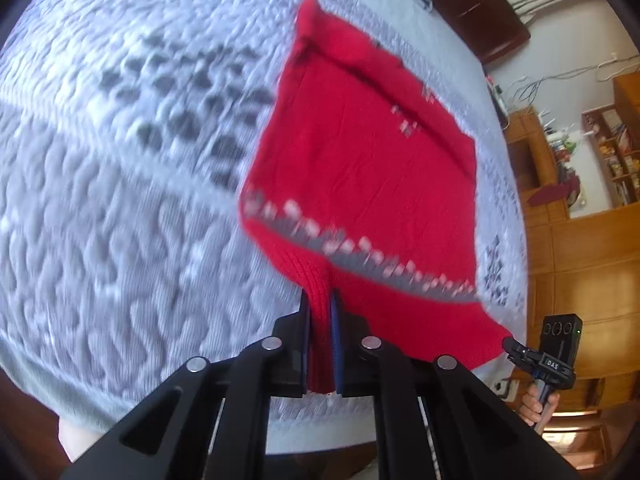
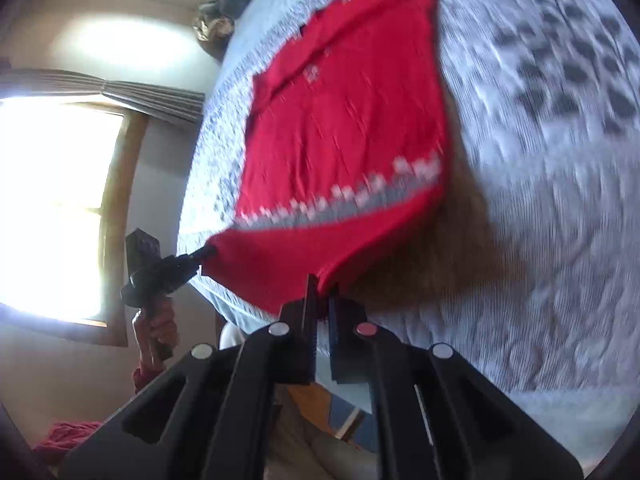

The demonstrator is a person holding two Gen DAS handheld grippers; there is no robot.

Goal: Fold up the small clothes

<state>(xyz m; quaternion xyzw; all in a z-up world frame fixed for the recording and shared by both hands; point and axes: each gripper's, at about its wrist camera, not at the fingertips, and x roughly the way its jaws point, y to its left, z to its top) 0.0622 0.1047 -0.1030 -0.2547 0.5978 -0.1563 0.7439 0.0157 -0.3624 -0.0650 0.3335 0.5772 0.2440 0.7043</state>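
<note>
Left hand-held gripper [image 1: 320, 304] pinching red sweater [image 1: 360, 168] hem, bedspread [image 1: 120, 200] pattern v. blurred

The pale grey textured bedspread [image 1: 120, 200] lies open left of the red knitted sweater [image 1: 360, 184], seemingly unobstructed despite blur.

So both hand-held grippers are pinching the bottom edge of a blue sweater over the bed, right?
Not quite: the sweater is red, not blue, as the left wrist view shows. Both hand-held grippers, left and right, do pinch its bottom edge over the bed.

Bright window [image 2: 48, 204], wooden shelves [image 1: 616, 152], patterned grey bedspread [image 1: 120, 200].
</note>
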